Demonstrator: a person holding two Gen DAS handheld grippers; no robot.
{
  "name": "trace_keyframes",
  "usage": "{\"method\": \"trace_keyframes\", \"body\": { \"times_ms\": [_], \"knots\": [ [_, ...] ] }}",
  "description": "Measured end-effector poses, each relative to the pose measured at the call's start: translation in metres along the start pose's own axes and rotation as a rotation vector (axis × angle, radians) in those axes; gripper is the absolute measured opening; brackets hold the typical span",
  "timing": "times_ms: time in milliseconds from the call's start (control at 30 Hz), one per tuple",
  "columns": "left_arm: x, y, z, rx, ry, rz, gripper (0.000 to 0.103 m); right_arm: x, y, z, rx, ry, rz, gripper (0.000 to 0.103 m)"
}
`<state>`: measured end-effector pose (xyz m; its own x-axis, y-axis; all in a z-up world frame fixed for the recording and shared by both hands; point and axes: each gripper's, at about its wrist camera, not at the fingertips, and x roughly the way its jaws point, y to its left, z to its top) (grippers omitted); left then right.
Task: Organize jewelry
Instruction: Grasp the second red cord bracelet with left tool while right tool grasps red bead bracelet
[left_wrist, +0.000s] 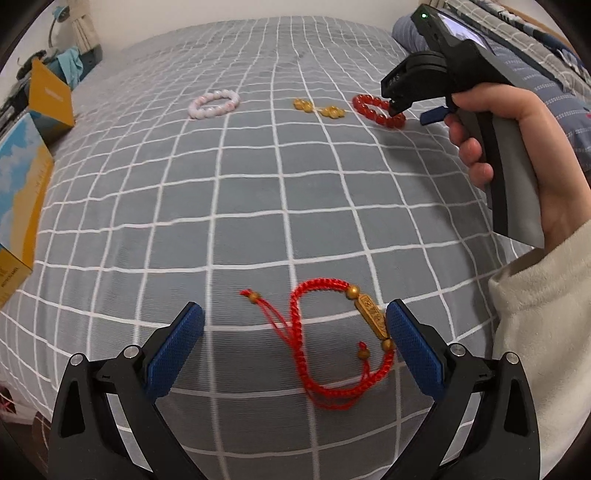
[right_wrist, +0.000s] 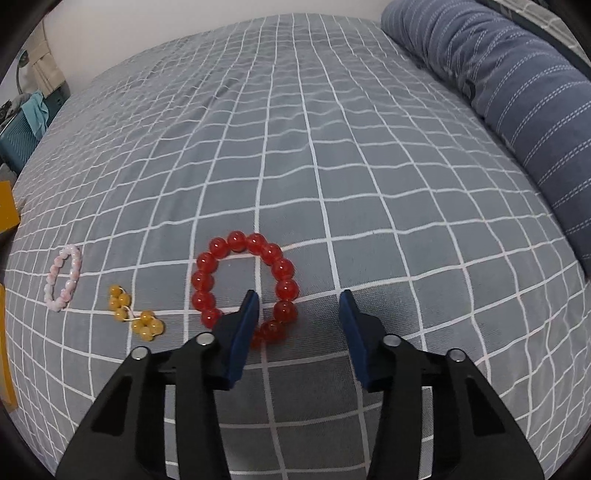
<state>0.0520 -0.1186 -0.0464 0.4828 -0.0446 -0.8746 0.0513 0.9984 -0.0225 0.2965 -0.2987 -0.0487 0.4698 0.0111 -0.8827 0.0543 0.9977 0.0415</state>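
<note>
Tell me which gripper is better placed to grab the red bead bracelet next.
Right. The right gripper is open, its jaws straddling the near-right side of the red bead bracelet. The left gripper is open over the red cord bracelet.

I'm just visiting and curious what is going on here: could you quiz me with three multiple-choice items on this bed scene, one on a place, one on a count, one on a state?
1. Where does the braided red cord bracelet lie?
A. between the left claw's fingers
B. on the pillow
C. inside the yellow box

2. How many jewelry pieces lie on the bedspread?
A. two
B. four
C. six

3. The right claw is:
A. shut on the pink bracelet
B. open at the red bead bracelet
C. shut on nothing

Answers: 1 A, the cord lies between the blue pads; 2 B, pink bracelet, amber bead piece, red beads, cord; 3 B, its fingers stand apart, one inside the ring.
</note>
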Motion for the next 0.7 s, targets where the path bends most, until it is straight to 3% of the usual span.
{"method": "trace_keyframes", "body": {
  "times_ms": [167, 267, 433, 500, 567, 700],
  "knots": [
    [0.005, -0.002, -0.002, 0.005, 0.0, 0.013, 0.096, 0.001, -0.001, 0.0, 0.008, 0.008, 0.035, 0.023],
    [0.003, -0.002, -0.003, 0.019, -0.007, 0.003, 0.074, 0.001, 0.002, 0.001, 0.003, 0.011, 0.051, 0.014],
    [-0.002, -0.006, -0.005, 0.044, -0.001, -0.01, 0.037, -0.001, 0.005, -0.001, -0.004, 0.005, 0.041, 0.013],
    [-0.004, -0.005, -0.006, 0.042, 0.003, -0.022, 0.015, -0.002, 0.004, -0.001, -0.005, 0.001, 0.042, 0.013],
    [-0.006, -0.003, -0.006, 0.036, 0.008, -0.028, 0.008, -0.004, 0.004, 0.0, -0.005, -0.006, 0.044, 0.013],
    [-0.007, 0.001, -0.004, 0.021, 0.012, -0.043, 0.008, -0.011, 0.004, 0.0, -0.002, -0.023, 0.052, 0.013]
  ]
}}
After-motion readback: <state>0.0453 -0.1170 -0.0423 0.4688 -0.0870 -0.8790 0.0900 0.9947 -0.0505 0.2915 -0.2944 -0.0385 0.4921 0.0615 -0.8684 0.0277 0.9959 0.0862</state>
